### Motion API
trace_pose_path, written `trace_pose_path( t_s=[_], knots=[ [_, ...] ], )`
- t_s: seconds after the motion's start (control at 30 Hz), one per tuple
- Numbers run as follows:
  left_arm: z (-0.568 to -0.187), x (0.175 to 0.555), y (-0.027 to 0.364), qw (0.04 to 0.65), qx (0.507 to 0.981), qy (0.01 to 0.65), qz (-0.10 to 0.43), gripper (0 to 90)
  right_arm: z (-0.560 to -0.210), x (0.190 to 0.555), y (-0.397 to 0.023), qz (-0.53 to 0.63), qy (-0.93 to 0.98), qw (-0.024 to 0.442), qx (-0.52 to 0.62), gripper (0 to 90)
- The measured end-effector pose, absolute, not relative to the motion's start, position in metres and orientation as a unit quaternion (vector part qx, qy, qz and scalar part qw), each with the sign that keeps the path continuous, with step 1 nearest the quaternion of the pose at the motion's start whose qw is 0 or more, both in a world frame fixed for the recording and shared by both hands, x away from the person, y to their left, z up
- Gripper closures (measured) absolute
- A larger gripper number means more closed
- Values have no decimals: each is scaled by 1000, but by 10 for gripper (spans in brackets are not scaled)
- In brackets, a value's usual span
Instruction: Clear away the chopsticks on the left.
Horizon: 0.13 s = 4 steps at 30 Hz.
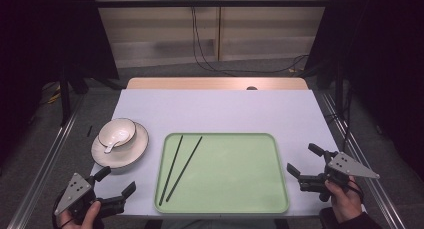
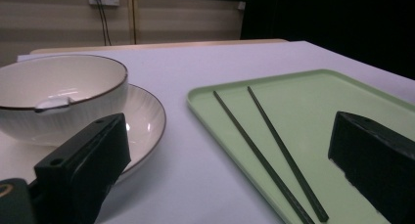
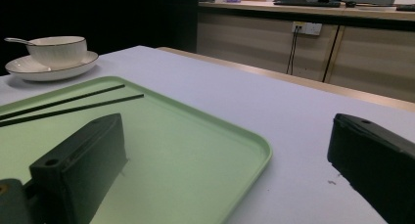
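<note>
Chopsticks (image 1: 181, 166) lie lengthwise toward one o'clock, at two o'clock from the nearer left hand-held gripper (image 1: 116, 189); both hand-held grippers spread, empty.

Claw (image 3: 227, 155) agape over green tray (image 3: 205, 131); chopsticks (image 3: 63, 106) on it; bowl (image 3: 57, 50) probably holds spoon.

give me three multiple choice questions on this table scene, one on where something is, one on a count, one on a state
1. Where do the chopsticks lie?
A. in the bowl
B. on the green tray
C. on the bare table

2. How many chopsticks are there?
A. one
B. two
C. four

3. How do the jaws of the left gripper stand?
A. open and empty
B. shut on a spoon
C. shut on a chopstick

1 B: both black sticks rest on the tray's left part.
2 B: two sticks show side by side.
3 A: its jaws stand apart, nothing between them.
</note>
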<state>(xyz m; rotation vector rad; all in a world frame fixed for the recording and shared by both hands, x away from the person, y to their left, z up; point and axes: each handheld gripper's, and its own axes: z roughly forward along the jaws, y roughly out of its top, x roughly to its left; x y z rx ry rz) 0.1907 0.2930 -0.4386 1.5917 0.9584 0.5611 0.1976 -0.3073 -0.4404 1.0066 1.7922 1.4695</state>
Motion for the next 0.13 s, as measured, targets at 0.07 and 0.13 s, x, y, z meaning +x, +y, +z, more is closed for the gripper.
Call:
trace_pose_path(
  t_s=[0.07, 0.13],
  knots=[
    [-439, 190, 294, 566, 674, 409, 242, 18, -441, 198, -307, 553, 678, 301, 381, 4],
    [-440, 191, 294, 564, 675, 409, 243, 17, -441, 198, -308, 552, 678, 301, 382, 4]
  ],
)
